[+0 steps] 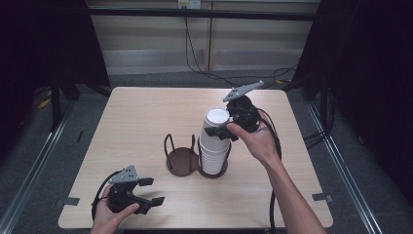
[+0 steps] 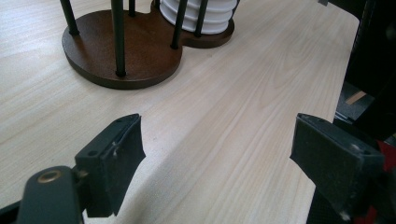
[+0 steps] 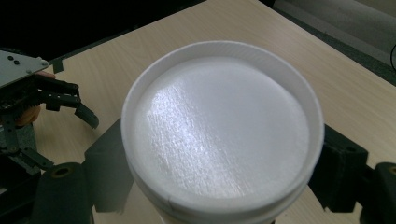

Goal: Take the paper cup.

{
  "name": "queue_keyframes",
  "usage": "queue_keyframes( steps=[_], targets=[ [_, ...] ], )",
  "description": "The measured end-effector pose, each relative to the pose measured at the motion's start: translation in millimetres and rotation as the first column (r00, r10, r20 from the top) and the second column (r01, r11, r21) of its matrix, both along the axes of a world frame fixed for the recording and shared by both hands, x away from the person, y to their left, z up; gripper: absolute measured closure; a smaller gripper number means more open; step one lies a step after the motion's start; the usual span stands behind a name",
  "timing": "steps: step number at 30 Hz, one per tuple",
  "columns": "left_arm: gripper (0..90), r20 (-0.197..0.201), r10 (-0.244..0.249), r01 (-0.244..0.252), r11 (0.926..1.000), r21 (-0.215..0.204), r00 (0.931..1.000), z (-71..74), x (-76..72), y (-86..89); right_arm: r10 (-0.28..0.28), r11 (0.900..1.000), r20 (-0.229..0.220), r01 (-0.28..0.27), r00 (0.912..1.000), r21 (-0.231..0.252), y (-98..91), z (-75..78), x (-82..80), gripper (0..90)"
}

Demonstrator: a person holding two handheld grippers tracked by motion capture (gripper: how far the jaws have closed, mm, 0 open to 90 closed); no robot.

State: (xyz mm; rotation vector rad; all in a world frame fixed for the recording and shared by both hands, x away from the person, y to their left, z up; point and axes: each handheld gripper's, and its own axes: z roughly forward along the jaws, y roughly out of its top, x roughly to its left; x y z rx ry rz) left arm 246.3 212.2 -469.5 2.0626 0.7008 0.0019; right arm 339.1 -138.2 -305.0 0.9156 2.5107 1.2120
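A tall stack of upturned white cups (image 1: 213, 152) stands in the right bay of a dark wooden two-bay holder (image 1: 181, 162) at mid-table. My right gripper (image 1: 220, 129) is shut on the top cup (image 1: 217, 117), one jaw on each side just below its base. In the right gripper view that cup's round white base (image 3: 224, 126) sits between the jaws of the right gripper (image 3: 222, 161). My left gripper (image 1: 152, 190) stands open near the table's front left, with nothing between its jaws. In its own view the left gripper (image 2: 217, 154) faces the holder's base (image 2: 140, 51) and the lowest cups (image 2: 201, 14).
The holder's left bay holds nothing, with thin black posts (image 2: 117, 37) around it. The light wooden table (image 1: 146, 117) is bare around the holder. Black cables (image 1: 204, 68) run on the floor behind the table's far edge. The left gripper (image 3: 60, 100) also appears far off in the right gripper view.
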Motion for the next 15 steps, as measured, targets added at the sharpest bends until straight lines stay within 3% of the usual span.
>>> queue_keyframes(
  steps=[15],
  targets=[
    [16.6,-0.008,-0.012,0.012,0.9999,0.002,0.9999,-0.4,-0.1,-0.9,0.0,0.9991,0.034,-0.001,0.9994,0.043,-4.2,11.0,-4.8,21.7]
  ],
)
